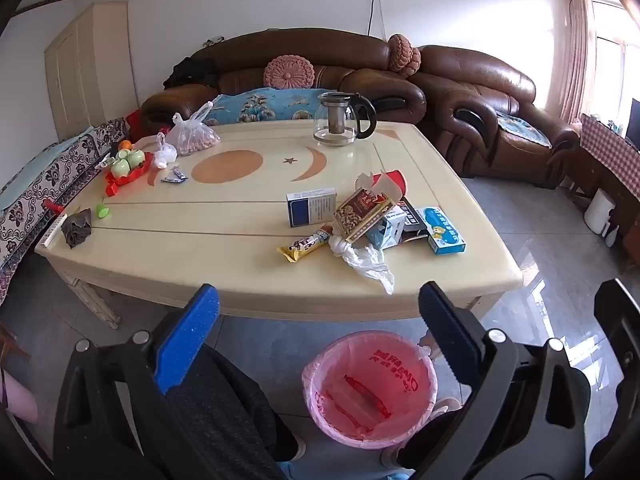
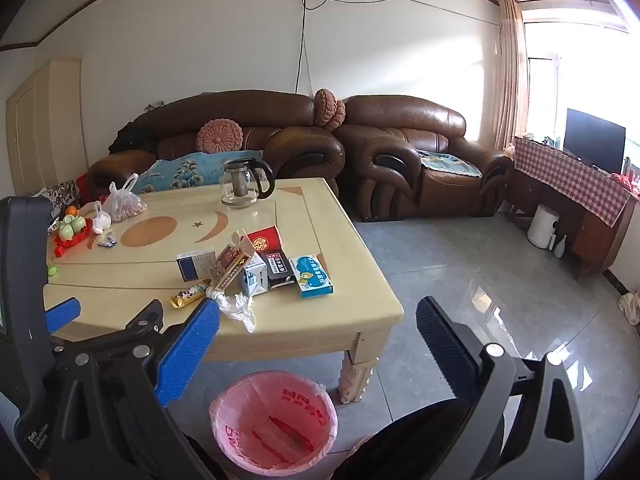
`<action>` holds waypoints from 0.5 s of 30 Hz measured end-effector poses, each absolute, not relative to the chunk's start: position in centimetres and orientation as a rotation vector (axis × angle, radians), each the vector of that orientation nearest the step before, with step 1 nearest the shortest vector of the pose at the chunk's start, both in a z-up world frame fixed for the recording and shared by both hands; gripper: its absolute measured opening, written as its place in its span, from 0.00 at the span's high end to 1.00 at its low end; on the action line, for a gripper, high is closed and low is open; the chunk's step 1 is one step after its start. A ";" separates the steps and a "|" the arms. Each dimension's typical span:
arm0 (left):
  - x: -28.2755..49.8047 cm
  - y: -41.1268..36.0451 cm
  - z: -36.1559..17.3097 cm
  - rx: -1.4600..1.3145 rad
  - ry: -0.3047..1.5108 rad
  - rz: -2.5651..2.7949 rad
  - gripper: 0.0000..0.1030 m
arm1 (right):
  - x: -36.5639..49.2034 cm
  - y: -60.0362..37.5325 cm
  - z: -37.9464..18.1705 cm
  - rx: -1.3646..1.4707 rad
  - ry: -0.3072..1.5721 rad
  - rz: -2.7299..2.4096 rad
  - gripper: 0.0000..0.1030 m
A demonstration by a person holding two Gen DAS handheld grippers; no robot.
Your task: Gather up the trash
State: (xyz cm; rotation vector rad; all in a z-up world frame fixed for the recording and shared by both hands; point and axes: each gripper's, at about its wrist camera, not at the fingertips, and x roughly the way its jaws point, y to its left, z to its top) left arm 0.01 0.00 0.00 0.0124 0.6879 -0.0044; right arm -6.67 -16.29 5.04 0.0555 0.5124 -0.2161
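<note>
Trash pile (image 1: 372, 220) ahead across table (image 1: 200, 264), your left gripper (image 1: 320, 304) nearer; right gripper (image 2: 320, 320) likewise wide open, empty; bin (image 1: 370, 392) below.

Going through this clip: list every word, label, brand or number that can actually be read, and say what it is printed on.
No text reads with certainty.
Bin liner: red print, too distorted to read.
Red box: gold emblem, no readable words.
Black box, light-blue box, dark-blue box, brown carton, snack wrapper: print too small or blurred.
Left gripper body: white lettering, too small to read.
</note>
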 end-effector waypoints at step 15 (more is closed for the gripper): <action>-0.7 -0.1 0.3 0.019 0.659 0.010 0.05 | -6.8 -16.0 5.0 0.062 0.508 -0.208 0.06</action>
